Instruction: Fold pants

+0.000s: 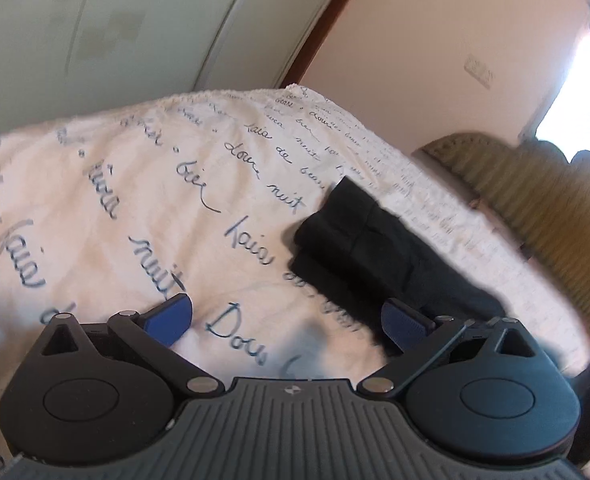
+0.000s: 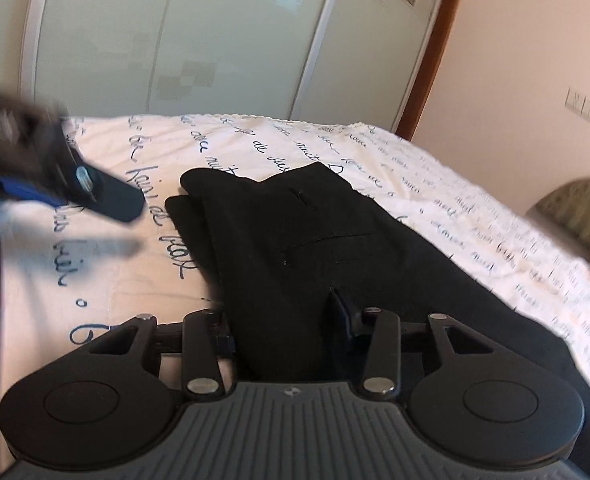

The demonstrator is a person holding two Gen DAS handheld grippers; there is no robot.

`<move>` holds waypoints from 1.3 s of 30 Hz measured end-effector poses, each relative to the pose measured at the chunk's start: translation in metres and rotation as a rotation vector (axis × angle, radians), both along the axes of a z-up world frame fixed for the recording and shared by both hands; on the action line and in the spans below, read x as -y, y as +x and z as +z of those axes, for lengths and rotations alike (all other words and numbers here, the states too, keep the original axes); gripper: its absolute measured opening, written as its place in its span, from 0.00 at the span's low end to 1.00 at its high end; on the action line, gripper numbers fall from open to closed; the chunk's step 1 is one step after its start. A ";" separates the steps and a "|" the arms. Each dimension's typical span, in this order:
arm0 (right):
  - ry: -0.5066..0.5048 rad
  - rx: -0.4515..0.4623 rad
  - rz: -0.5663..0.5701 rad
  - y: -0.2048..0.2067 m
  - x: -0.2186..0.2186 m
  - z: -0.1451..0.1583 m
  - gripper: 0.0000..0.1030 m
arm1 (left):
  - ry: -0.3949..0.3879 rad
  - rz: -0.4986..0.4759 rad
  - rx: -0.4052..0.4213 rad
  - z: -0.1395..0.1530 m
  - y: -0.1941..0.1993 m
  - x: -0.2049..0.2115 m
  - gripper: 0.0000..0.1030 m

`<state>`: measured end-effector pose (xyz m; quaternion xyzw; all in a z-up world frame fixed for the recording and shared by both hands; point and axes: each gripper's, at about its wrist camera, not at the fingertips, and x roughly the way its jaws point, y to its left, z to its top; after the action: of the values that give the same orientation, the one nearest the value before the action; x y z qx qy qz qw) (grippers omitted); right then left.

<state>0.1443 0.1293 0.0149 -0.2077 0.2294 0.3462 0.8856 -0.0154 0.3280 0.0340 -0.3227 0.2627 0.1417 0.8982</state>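
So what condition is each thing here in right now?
Black fabric pants: folded, lying on the bed.
White bedsheet with blue handwriting: spread out, lightly wrinkled.
Left gripper: open, holding nothing.
Right gripper: partly closed, with pants fabric between its jaws.
Pale sliding wardrobe doors: shut.

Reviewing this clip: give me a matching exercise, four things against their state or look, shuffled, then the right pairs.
Things:
1. left gripper
2. right gripper
3. pants
4. bedsheet

States:
A. white, covered in blue handwriting
B. black, folded, lying on the bed
C. wide open, nothing between its fingers
D. narrowed around black fabric

Pairs: 1-C, 2-D, 3-B, 4-A
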 end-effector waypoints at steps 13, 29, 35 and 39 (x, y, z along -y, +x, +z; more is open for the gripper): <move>0.152 -0.033 -0.015 0.004 0.020 0.008 0.27 | -0.633 0.023 0.014 -0.019 0.056 -0.004 0.98; 0.483 -0.364 -0.062 0.031 0.075 0.020 0.75 | 0.058 0.065 -0.034 0.004 0.097 0.035 0.25; 1.156 -0.873 -0.241 0.083 0.189 -0.009 0.77 | 0.456 -0.165 0.080 0.036 0.092 0.106 0.18; 1.180 -0.876 -0.286 0.091 0.210 -0.011 0.82 | 0.605 -0.415 0.129 0.027 0.094 0.169 0.19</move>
<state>0.2352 -0.0807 0.0043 0.4906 0.3620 0.3444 0.7139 0.0783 0.1589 0.0611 0.0094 0.2118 0.0073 0.9772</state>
